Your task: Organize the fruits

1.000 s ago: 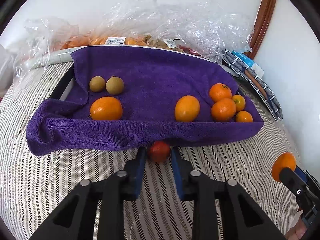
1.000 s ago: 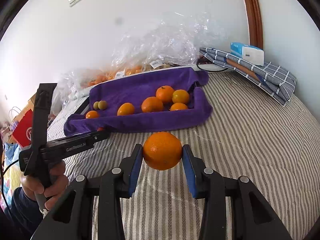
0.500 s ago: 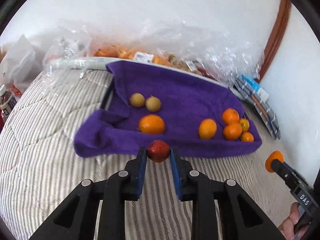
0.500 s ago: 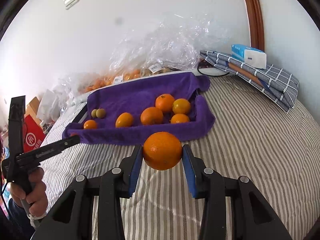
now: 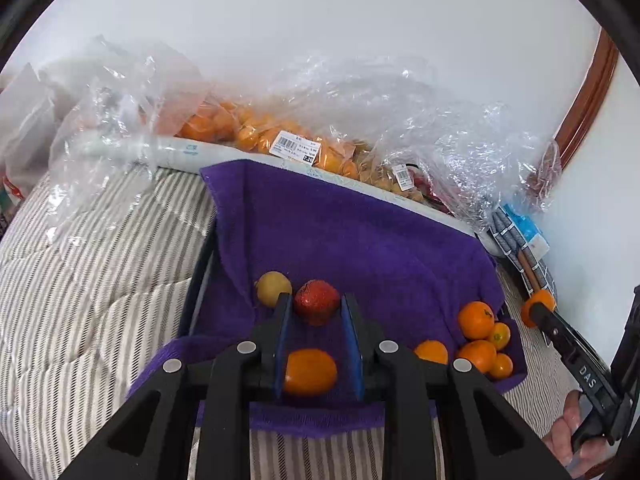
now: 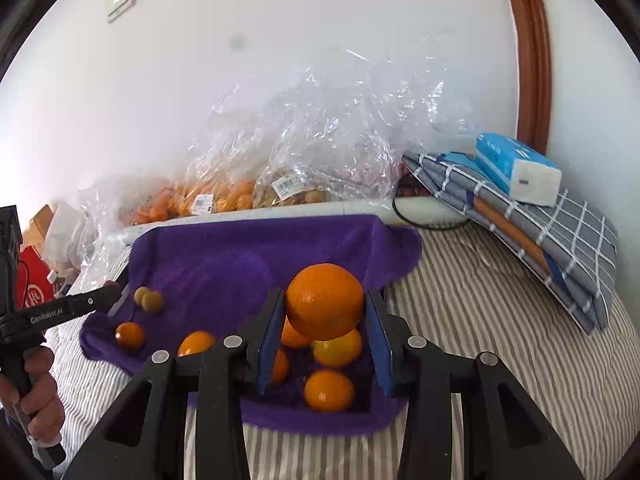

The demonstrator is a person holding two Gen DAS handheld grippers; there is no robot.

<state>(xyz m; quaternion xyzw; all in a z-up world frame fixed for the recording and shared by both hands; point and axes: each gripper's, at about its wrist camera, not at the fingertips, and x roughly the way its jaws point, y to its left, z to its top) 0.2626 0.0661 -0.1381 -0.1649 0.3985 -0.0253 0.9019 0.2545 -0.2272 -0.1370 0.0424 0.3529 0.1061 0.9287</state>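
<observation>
My left gripper (image 5: 316, 308) is shut on a small red fruit (image 5: 317, 307), held above the left part of the purple towel (image 5: 360, 232) that lines a tray. Beside it lies a yellow-green fruit (image 5: 273, 288); an orange (image 5: 310, 372) sits below between the fingers. My right gripper (image 6: 325, 304) is shut on a large orange (image 6: 325, 301), hanging over a cluster of oranges (image 6: 329, 390) at the towel's right end. Two yellow-green fruits (image 6: 149, 299) and two more oranges (image 6: 130, 335) lie at the left. In the left wrist view the right gripper's orange (image 5: 538, 307) shows at the right edge.
Clear plastic bags of oranges (image 6: 216, 200) and other fruit lie behind the tray against the white wall. A folded checked cloth (image 6: 532, 224) with a blue tissue pack (image 6: 516, 168) sits at the right. The striped bed cover (image 6: 480, 320) surrounds the tray. A person's hand (image 6: 36, 396) holds the left gripper.
Both grippers have moved forward from over the striped cover to over the purple towel, each still holding its fruit. The left one also rose and rolled a little.
</observation>
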